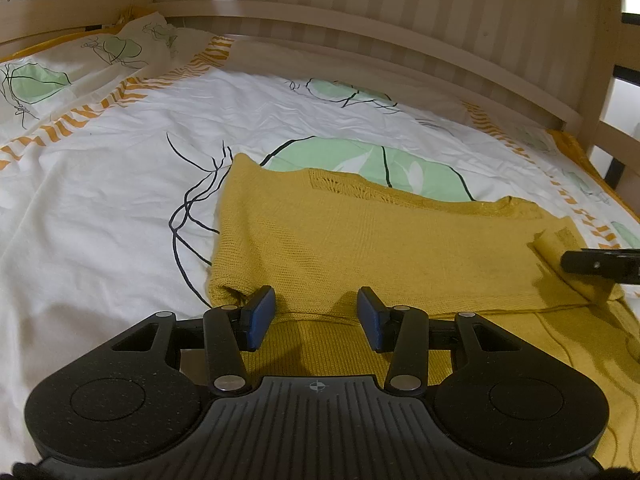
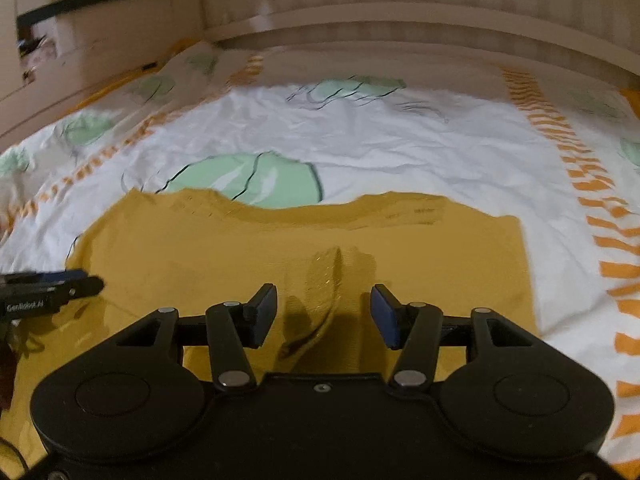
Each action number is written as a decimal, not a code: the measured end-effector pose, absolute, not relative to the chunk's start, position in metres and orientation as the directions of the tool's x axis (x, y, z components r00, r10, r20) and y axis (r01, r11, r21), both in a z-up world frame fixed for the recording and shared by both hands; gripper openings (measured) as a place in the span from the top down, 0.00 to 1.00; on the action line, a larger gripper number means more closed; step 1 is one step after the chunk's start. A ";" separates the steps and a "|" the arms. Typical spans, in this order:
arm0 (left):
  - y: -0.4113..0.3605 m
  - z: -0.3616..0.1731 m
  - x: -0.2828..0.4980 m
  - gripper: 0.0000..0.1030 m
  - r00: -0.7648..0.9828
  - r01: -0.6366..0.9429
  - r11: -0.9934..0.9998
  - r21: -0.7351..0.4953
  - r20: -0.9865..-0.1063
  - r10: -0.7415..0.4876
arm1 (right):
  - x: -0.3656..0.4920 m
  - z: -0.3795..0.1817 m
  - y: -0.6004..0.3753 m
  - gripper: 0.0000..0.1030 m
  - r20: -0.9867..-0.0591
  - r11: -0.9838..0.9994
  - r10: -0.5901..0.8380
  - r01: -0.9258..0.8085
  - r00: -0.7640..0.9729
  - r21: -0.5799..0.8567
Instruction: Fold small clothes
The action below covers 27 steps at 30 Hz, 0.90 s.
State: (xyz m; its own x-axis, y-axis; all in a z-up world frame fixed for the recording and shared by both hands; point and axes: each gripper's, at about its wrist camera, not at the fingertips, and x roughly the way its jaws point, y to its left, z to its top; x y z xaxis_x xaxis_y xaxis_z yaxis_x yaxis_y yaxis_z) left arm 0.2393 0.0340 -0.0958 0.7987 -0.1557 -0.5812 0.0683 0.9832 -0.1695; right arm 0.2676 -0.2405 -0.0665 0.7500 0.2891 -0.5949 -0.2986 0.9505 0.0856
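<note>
Two grippers: both hover low over one garment, nothing gripped.
Left gripper (image 1: 316, 316): fingers wide, at near-left hem fold, likely placed to pinch it.
Yellow knit top (image 1: 360, 240): partly folded, flat on patterned bedsheet (image 1: 100, 184).
Right gripper (image 2: 323, 314): fingers wide, straddling a raised crease, probably for next fold.

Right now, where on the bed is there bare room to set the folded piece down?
Bare bedsheet lies left of the mustard knit top, and another strip runs between its far edge and the wooden headboard. Crowded: the near middle, where the left gripper and right gripper hang over it.
</note>
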 end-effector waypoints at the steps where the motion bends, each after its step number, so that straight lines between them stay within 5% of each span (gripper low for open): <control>1: 0.034 -0.096 0.239 0.57 0.799 0.068 0.983 -0.170 -0.581 -0.156 | 0.269 -0.067 -0.238 0.49 -0.598 0.948 0.293 -0.307 0.746 0.081; 7: 0.034 -0.096 0.239 0.57 0.799 0.068 0.983 -0.170 -0.581 -0.156 | 0.264 -0.067 -0.231 0.88 -0.580 0.947 0.283 -0.319 0.764 0.041; 14: 0.033 -0.095 0.240 0.57 0.798 0.069 0.984 -0.165 -0.583 -0.154 | 0.266 -0.055 -0.272 0.90 -0.563 0.982 0.180 -0.179 0.807 0.058; 19: 0.032 -0.093 0.242 0.53 0.790 0.077 0.984 -0.163 -0.591 -0.160 | 0.283 -0.069 -0.317 0.89 -0.630 0.998 0.049 -0.009 0.775 0.066; 25: 0.034 -0.079 0.243 0.50 0.739 0.076 0.982 -0.173 -0.652 -0.172 | 0.269 -0.074 -0.340 0.77 -0.624 0.987 0.029 0.078 0.781 0.144; 27: 0.038 -0.072 0.236 0.50 0.723 0.057 0.980 -0.191 -0.669 -0.172 | 0.257 -0.067 -0.341 0.51 -0.615 0.983 0.042 0.077 0.788 0.166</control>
State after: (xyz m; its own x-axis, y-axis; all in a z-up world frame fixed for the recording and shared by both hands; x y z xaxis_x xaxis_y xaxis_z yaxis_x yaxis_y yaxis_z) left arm 0.2362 0.0376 -0.0720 0.7234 -0.1724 -0.6685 0.0573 0.9800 -0.1907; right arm 0.2570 -0.3411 -0.0669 0.7877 0.0417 -0.6147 0.0772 0.9832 0.1656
